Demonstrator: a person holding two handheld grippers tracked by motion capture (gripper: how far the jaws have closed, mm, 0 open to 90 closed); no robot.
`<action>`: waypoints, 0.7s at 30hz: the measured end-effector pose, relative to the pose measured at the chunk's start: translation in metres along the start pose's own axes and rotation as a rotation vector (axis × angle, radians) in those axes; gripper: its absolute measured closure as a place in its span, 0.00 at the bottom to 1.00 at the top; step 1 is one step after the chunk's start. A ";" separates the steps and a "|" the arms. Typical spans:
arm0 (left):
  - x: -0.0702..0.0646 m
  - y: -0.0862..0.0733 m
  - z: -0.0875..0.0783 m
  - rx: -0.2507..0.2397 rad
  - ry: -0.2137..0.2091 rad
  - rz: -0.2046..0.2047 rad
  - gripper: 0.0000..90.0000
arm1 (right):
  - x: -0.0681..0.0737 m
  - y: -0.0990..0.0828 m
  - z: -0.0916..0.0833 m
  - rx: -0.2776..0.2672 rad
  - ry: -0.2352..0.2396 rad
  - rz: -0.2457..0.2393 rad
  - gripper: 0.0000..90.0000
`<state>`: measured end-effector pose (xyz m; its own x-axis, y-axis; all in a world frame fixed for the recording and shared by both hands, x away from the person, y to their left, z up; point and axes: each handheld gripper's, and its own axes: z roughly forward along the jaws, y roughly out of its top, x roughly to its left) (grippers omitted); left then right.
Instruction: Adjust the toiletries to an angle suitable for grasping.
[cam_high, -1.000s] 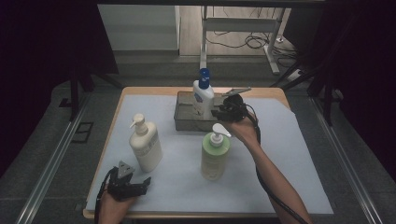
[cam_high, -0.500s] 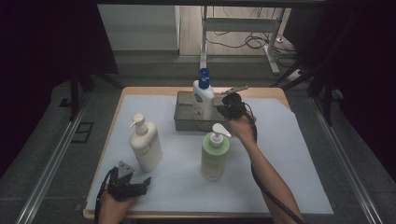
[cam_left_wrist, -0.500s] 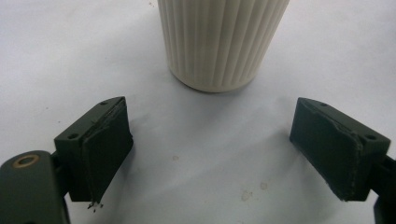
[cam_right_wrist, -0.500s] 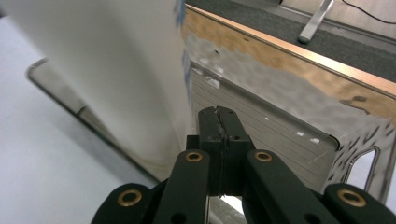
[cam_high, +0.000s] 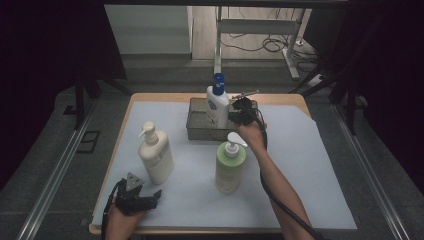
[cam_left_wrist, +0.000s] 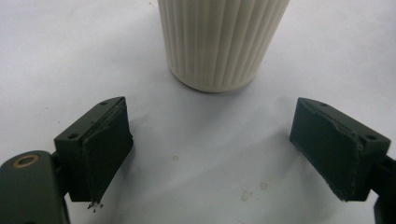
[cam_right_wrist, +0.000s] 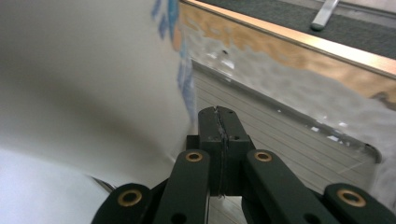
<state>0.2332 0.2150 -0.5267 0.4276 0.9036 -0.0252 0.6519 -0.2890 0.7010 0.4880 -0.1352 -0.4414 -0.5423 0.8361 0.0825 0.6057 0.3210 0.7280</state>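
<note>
Standing in the metal tray (cam_high: 196, 131), the blue-capped bottle (cam_high: 217, 105) is flanked by the empty, closed right gripper (cam_high: 239, 111), while the left gripper (cam_high: 150, 199) is held apart.

The white lotion bottle with a blue cap (cam_high: 217, 103) stands upright in the left part of the metal mesh tray (cam_high: 197, 131), which sits at about twelve o'clock on the surface. Its body is white with blue and orange label print, and its blue top rises well above the tray's rim. The tray is a shallow rectangular basket of silvery metal.
</note>
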 end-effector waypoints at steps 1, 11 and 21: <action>0.000 0.000 0.000 0.000 0.001 0.000 0.14 | 0.001 0.000 0.001 0.002 -0.003 -0.001 0.99; 0.000 0.000 0.000 0.001 0.001 0.000 0.13 | 0.002 -0.004 0.008 0.027 -0.001 0.012 0.99; 0.000 0.000 0.000 0.001 0.001 0.000 0.13 | 0.004 -0.008 0.012 0.060 0.002 -0.016 0.99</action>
<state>0.2332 0.2149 -0.5266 0.4271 0.9039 -0.0247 0.6524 -0.2891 0.7005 0.4879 -0.1288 -0.4547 -0.5533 0.8298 0.0726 0.6308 0.3605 0.6871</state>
